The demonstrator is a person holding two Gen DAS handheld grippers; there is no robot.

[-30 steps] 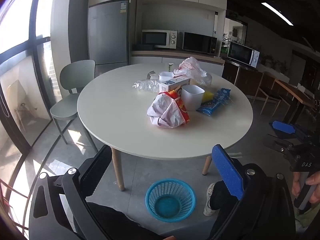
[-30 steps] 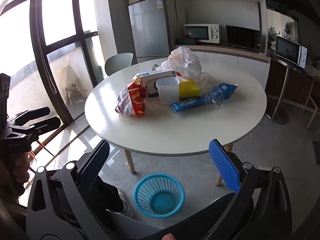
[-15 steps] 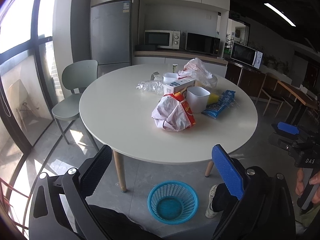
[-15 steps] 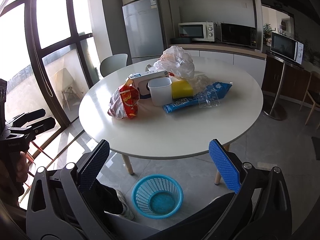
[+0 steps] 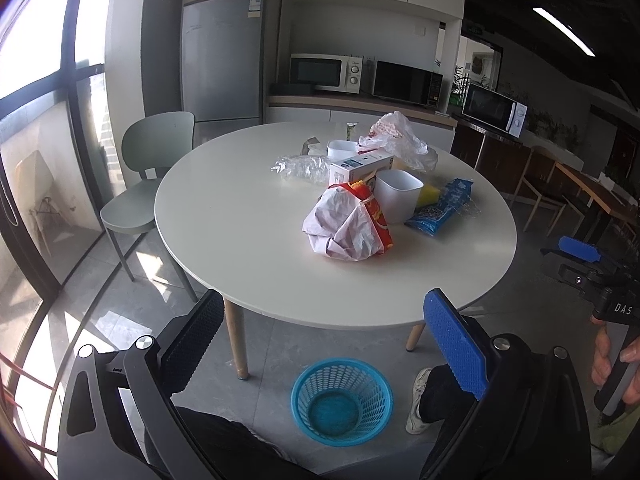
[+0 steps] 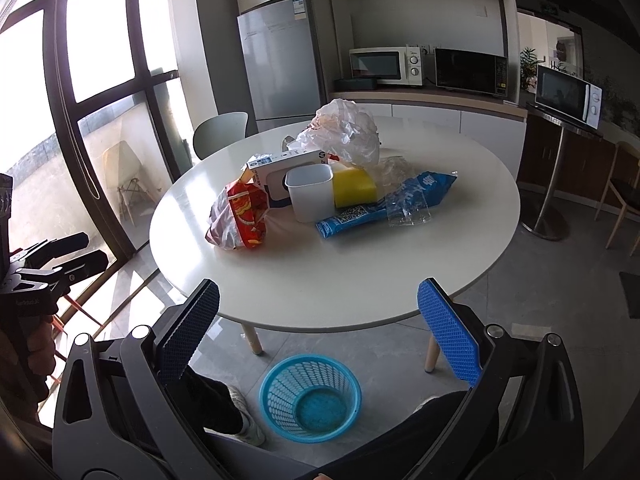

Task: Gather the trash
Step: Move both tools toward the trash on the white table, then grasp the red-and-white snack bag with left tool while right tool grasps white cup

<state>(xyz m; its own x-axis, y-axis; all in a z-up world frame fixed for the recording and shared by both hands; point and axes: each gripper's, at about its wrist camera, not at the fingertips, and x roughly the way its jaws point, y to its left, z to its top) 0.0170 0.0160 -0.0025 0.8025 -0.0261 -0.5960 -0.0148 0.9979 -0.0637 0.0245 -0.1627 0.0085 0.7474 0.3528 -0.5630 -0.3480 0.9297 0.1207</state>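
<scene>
Blue mesh basket waits empty on the floor under the desk. Both views have crept nearer the rubbish heaped mid-desk, the crumpled red-and-white bag nearest. Left tool and right tool both gape wide, holding nothing, so collecting hasn't begun.

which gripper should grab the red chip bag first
Left, probably. The red chip bag lies nearly straight ahead of the open left gripper; from the right gripper it sits off to the left.

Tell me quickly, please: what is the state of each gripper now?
Left gripper: open, holding nothing.
Right gripper: open, holding nothing.
</scene>
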